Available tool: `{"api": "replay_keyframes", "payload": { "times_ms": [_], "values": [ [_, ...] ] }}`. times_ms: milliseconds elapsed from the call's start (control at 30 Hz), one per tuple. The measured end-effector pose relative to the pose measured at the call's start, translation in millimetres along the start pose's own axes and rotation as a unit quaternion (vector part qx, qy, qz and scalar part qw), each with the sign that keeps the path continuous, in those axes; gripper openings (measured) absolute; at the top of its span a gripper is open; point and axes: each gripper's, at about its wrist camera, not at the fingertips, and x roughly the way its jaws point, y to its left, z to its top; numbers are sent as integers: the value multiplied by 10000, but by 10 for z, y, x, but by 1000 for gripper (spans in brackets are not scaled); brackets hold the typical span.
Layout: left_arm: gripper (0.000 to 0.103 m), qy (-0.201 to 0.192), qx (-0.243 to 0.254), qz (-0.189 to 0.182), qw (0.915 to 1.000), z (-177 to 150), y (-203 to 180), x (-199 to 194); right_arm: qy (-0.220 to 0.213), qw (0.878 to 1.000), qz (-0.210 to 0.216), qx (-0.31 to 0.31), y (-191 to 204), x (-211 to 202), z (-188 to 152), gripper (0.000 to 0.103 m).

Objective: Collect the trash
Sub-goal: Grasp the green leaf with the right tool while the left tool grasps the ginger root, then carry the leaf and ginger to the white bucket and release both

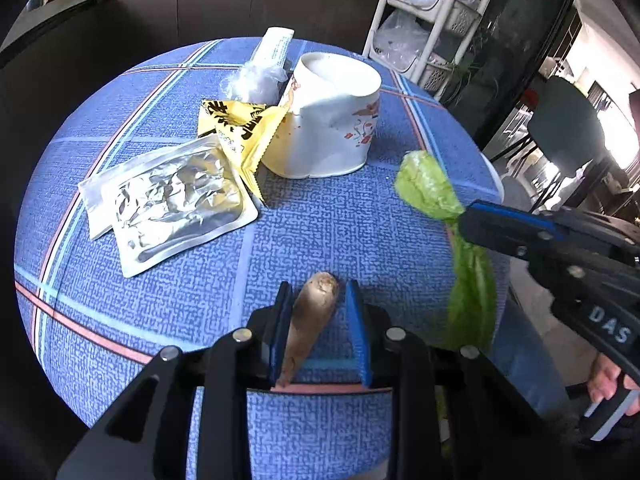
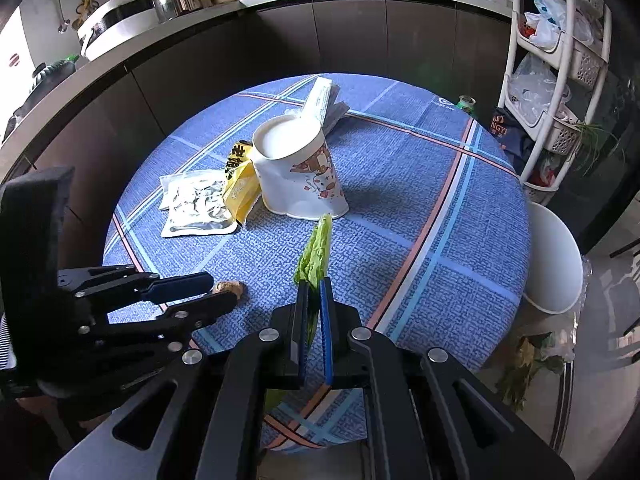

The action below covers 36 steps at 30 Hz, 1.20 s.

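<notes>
My left gripper [image 1: 317, 292] straddles a brown ginger root [image 1: 310, 316] lying on the blue checked tablecloth [image 1: 328, 232]; the jaws stand a little wider than the root, with a gap on the right side. In the right wrist view the left gripper [image 2: 216, 292] shows with the ginger [image 2: 230, 289] at its tips. My right gripper [image 2: 314, 286] is shut on a green lettuce leaf [image 2: 316, 250] and holds it above the table. The leaf [image 1: 428, 188] and right gripper [image 1: 470, 222] also show in the left wrist view.
A dented white paper cup [image 1: 332, 120], a yellow snack wrapper [image 1: 240, 128], a silver foil pouch [image 1: 176, 200], a crumpled clear plastic bag [image 1: 252, 80] and a white paper tube packet [image 1: 276, 46] lie further back. A white bin [image 2: 554, 256] stands beside the table's right edge.
</notes>
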Motion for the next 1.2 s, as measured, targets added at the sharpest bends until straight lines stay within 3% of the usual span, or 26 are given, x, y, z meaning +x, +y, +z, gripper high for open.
{"api": "replay_keyframes", "payload": {
  "times_ms": [300,800,1200],
  "values": [
    [22,46,210,110,9997,75,-150,49,-111,9997,183,120,-96,-82,-9,5],
    [18,-728,-83,-277,9969,517,-322,-558,-654,9960,222,569,-538,-399,154,5],
    [18,-1076,203,-524,9926,924,-786,-790,-1086,9895,122,945,-1051,-618,317,5]
  ]
}}
